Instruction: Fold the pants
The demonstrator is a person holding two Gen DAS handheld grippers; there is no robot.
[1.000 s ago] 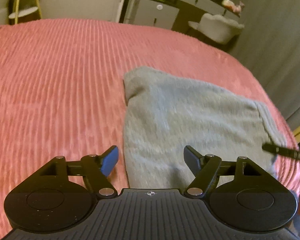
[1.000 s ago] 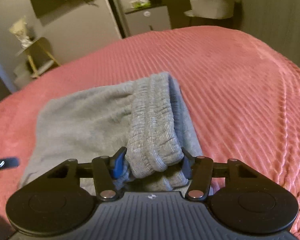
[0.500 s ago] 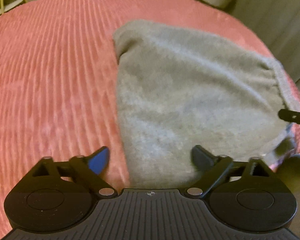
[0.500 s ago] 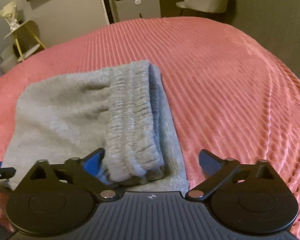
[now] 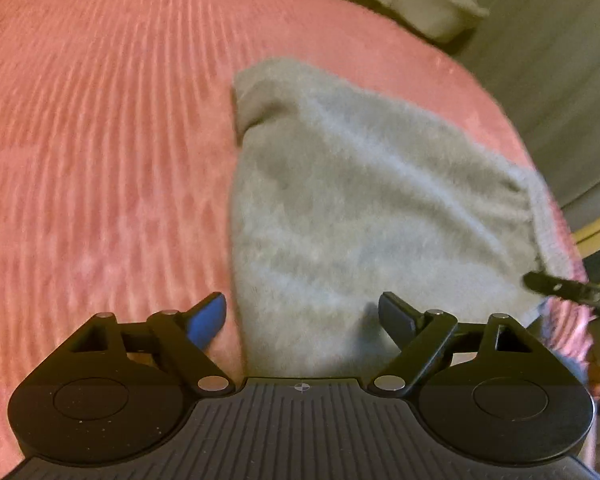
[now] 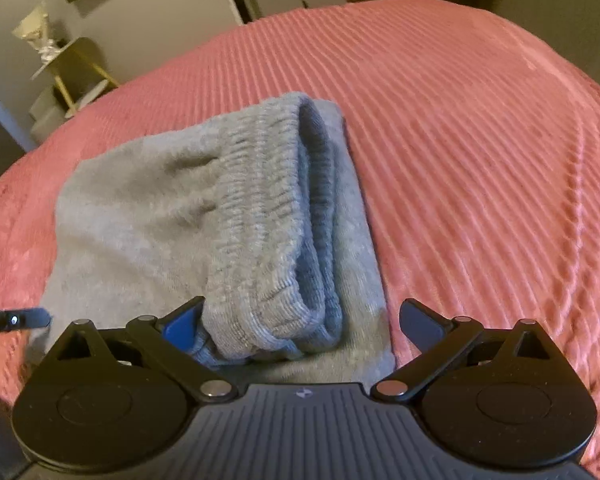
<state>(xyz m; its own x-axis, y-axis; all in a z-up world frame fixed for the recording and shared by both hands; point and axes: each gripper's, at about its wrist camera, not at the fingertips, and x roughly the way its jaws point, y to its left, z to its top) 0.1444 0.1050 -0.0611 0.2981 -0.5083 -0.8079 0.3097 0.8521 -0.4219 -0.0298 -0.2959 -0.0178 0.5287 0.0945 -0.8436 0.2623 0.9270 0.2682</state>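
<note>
Two sets of tongs angle steeply down over our work. Our left tongs (image 5: 302, 312) stand apart, having just narrowed slightly, one pad over the bedspread, the other over cloth, gripping nothing. Our right tongs (image 6: 300, 320) have just spread wide, their pads clear of the ribbed waistband (image 6: 268, 216) between them. The folded grey fleece pants (image 5: 360, 208) lie on the pink ribbed bedspread (image 5: 100, 140). Their near edge is hidden behind both tong bodies, and the left view is blurred. In the right view the waistband runs lengthwise away from us; the bundle's long axis we cannot fix.
</note>
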